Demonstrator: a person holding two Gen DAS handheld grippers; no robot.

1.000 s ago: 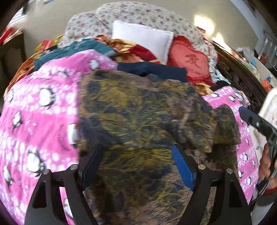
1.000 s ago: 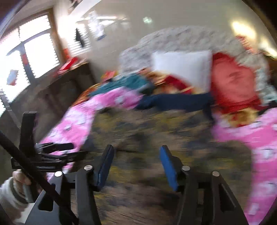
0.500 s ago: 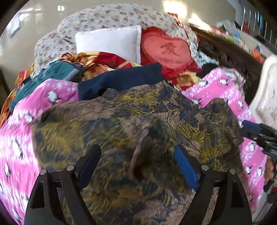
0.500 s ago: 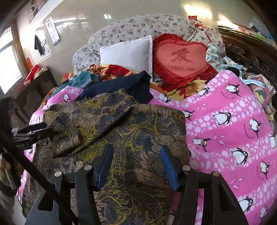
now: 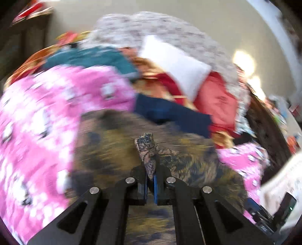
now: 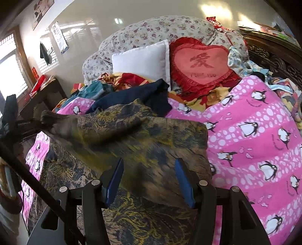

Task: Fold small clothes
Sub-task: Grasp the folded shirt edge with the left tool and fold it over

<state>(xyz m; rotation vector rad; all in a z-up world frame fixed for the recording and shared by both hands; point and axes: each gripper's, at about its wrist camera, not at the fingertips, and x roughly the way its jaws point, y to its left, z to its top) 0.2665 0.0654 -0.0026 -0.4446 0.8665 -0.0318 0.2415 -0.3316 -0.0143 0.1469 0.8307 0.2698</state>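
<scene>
brown-gold patterned garment [image 6: 154, 143], pink penguin-print blanket [image 6: 254, 132], red heart cushion [image 6: 202, 62]

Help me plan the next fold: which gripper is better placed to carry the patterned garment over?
Left. The left gripper is already shut on a corner of the patterned garment, while the right gripper hangs open above it.

Red heart cushion [image 6: 202, 65], character 爱

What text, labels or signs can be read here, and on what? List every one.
"爱": large character on the red heart pillow.
Small line below that character: too blurred to read.
Faint print on the pink penguin blanket: too small to read.
Wall poster and framed picture: print unreadable.
Red sign by the window: unreadable.
Left wrist view: blurred, nothing readable.
</scene>
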